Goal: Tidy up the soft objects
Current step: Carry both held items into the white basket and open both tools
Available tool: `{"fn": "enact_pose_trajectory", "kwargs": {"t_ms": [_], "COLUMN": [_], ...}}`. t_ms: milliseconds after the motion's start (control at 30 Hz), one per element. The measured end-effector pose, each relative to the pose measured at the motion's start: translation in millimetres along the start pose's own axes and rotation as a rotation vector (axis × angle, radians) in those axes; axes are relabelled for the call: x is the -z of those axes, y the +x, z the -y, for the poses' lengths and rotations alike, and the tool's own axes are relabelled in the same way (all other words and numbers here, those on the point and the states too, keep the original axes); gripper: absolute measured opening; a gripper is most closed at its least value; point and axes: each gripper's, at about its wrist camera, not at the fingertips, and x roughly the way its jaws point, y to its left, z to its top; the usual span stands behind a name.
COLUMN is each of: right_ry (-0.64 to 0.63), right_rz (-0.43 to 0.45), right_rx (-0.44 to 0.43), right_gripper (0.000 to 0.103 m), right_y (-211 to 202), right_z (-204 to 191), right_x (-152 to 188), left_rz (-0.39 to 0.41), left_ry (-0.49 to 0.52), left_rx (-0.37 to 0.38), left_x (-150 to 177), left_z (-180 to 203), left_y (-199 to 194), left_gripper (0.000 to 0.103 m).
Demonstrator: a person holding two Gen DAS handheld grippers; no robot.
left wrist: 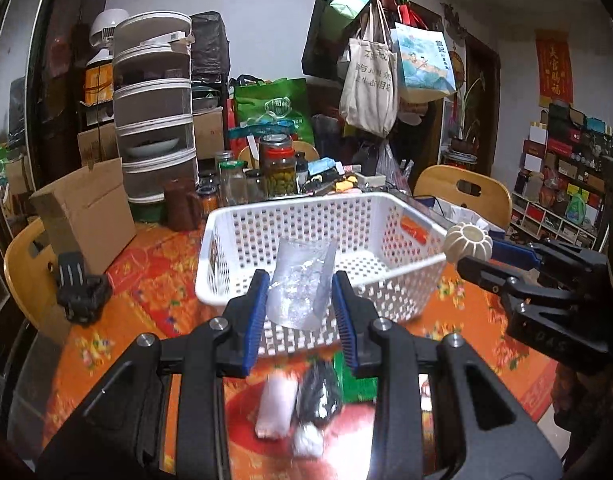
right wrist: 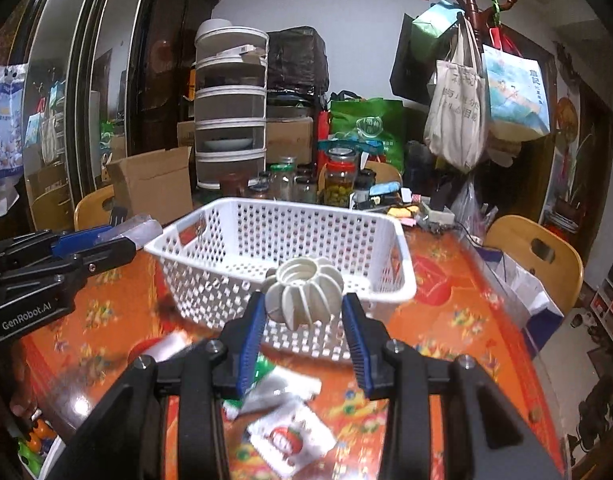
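Observation:
A white perforated basket (left wrist: 386,204) (right wrist: 402,256) stands on the orange tablecloth. My left gripper (left wrist: 300,300) is shut on a clear plastic pouch (left wrist: 300,284), held up just before the basket's near wall. From the right wrist view that gripper (right wrist: 118,236) shows at the left with the pouch (right wrist: 134,228) in it. My right gripper (right wrist: 304,314) is shut on a cream ribbed pumpkin-shaped object (right wrist: 304,294), raised in front of the basket. In the left wrist view it (left wrist: 472,250) hangs by the basket's right corner with the pumpkin (left wrist: 468,242).
Loose items lie on the cloth below: a white roll (left wrist: 276,404), a dark bundle (left wrist: 318,394), a tomato-print packet (right wrist: 292,438). An orange item (left wrist: 414,229) lies inside the basket. Jars (left wrist: 280,166), a cardboard box (left wrist: 86,210) and wooden chairs (right wrist: 536,254) ring the table.

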Motion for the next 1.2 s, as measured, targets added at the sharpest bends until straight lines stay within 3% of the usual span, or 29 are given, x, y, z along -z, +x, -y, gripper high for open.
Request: {"fn": "enact_pose_trajectory", "kwargs": {"t_ms": [200, 533, 833, 1033, 1200], "right_ry": [-0.01, -0.002, 0.002, 0.002, -0.016], "right_rz": [-0.022, -0.188, -0.335, -0.418, -0.491], "right_rx": [0.003, 0.033, 0.018, 0.007, 0.003], "right_gripper": [0.038, 0.038, 0.038, 0.038, 0.038], "right_y": [27, 114, 170, 190, 204], "right_z": [7, 15, 14, 13, 13], "right_x": [-31, -56, -55, -53, -49], "left_rz": [-0.033, -0.263, -0.453, -0.56, -0.602], "left_ry": [-0.003, -0.05, -0.1, -0.087, -0.092], "left_rx": [-0.019, -0.043, -0.063, -0.07, -0.072], "left_x": [-41, -71, -57, -43, -35], "left_z": [-8, -30, -39, -37, -37], "left_y": [33, 147, 222, 252, 265], "left_gripper": [0.03, 0.03, 0.03, 0.03, 0.03]}}
